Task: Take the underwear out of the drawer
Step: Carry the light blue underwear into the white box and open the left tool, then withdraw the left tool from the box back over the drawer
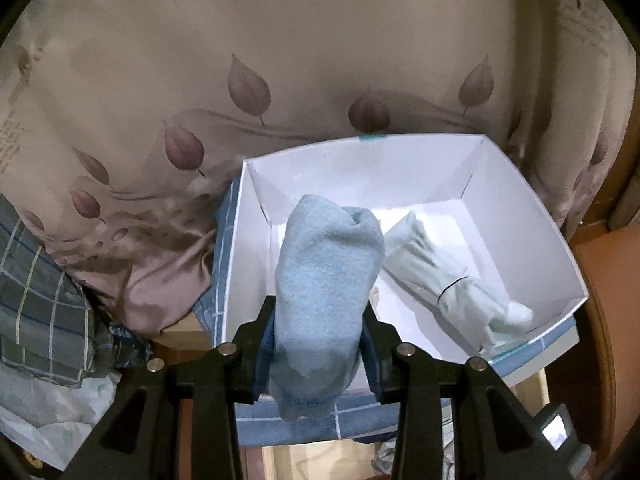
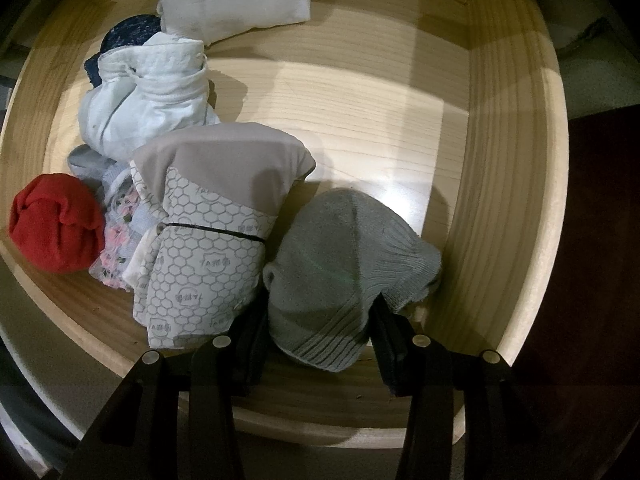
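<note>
My left gripper [image 1: 320, 308] is shut on a light blue rolled garment [image 1: 328, 264], held upright over the near edge of a white box [image 1: 520, 184]. A pale grey banded bundle [image 1: 440, 276] lies inside that box. In the right wrist view my right gripper [image 2: 320, 316] points down into the wooden drawer [image 2: 360, 120], its fingers pressed on both sides of a grey knitted roll [image 2: 340, 248] at the near right. Beside it stands a grey honeycomb-print bundle [image 2: 216, 216]. A red roll [image 2: 52, 220], a floral piece [image 2: 116, 248], a crumpled pale blue garment [image 2: 148, 92] and a white folded one [image 2: 236, 0] fill the drawer's left side.
The white box sits on a blue checked cloth [image 1: 312, 420], against leaf-patterned bedding [image 1: 280, 60]. A plaid cloth [image 1: 36, 292] is heaped at the left. The drawer's right half shows bare wood, bounded by its right wall [image 2: 520, 160].
</note>
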